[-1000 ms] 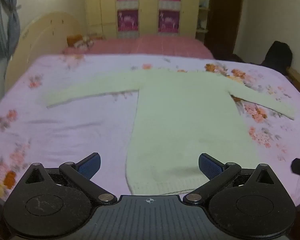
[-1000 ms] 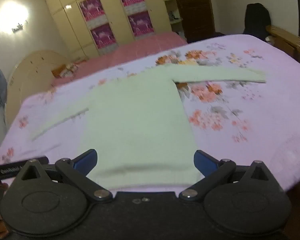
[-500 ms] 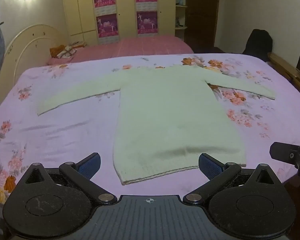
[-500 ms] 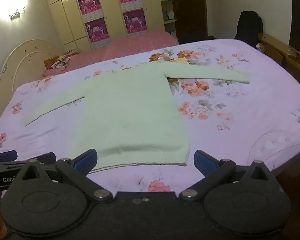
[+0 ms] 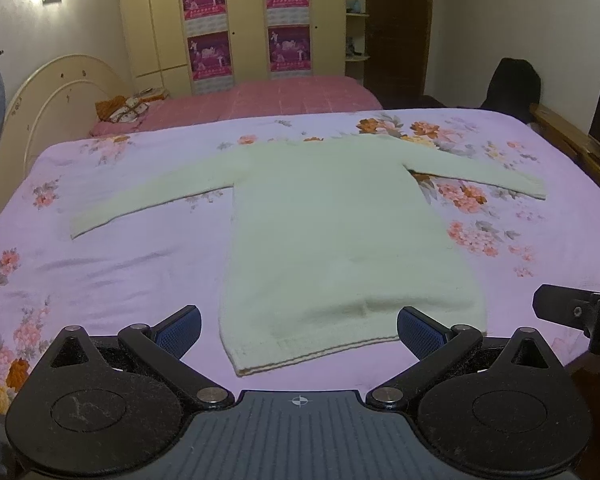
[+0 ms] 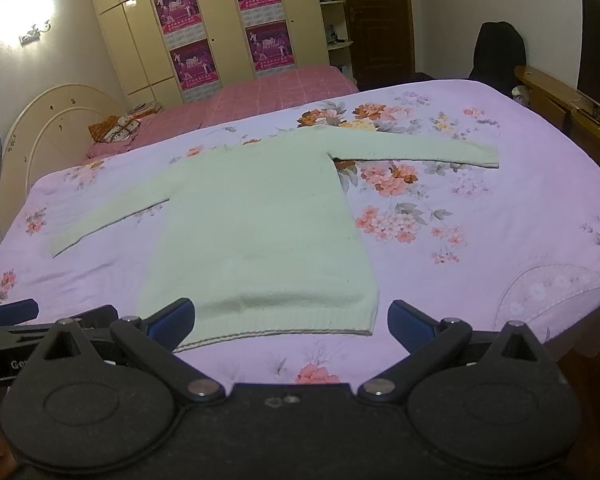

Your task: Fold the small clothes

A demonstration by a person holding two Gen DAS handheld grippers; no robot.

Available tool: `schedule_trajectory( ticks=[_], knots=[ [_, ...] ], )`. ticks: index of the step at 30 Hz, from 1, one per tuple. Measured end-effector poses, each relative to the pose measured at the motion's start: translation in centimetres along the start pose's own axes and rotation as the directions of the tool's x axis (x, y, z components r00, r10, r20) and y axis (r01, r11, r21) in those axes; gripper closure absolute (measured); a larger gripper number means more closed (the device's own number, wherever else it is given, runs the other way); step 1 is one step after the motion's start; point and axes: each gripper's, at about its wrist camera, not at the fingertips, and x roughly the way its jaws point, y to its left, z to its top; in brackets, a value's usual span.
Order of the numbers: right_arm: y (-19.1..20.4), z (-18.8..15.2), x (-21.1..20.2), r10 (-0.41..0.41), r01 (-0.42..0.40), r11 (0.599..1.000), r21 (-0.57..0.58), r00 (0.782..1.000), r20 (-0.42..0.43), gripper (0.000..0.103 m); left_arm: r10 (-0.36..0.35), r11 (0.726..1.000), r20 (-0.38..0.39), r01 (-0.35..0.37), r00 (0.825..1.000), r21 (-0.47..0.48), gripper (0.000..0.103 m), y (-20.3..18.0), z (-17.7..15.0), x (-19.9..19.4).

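Note:
A pale green knitted sweater [image 5: 340,232] [image 6: 256,224] lies flat on the lilac floral bedspread [image 5: 100,280] [image 6: 480,240], both sleeves spread out sideways, hem toward me. My left gripper [image 5: 299,328] hovers open just short of the hem, nothing between its blue pads. My right gripper [image 6: 290,322] is also open, held above the near edge of the bed, by the hem's right half. The right gripper's tip shows at the right edge of the left wrist view, and the left one's at the left edge of the right wrist view.
A cream curved headboard [image 5: 48,112] stands at the bed's left. A second bed with a pink cover [image 5: 268,100] lies behind. A wooden rail [image 6: 572,116] runs along the right side, with a dark chair [image 6: 498,52] beyond. Wardrobes with posters fill the back wall.
Both grippers have pulled back and risen from the sweater, so more of the bed shows. The sweater lies as before. Both stay open.

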Motion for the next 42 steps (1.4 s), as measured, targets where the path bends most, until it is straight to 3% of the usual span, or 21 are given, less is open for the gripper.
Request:
schedule_trajectory(
  ticks=[42],
  knots=[
    [-0.23, 0.8, -0.77, 0.01, -0.01, 1.0, 0.0, 0.999, 0.035, 0.001, -0.016, 1.0, -0.018, 0.016, 1.0, -0.025, 0.0, -0.07, 0.41, 0.49]
  ],
)
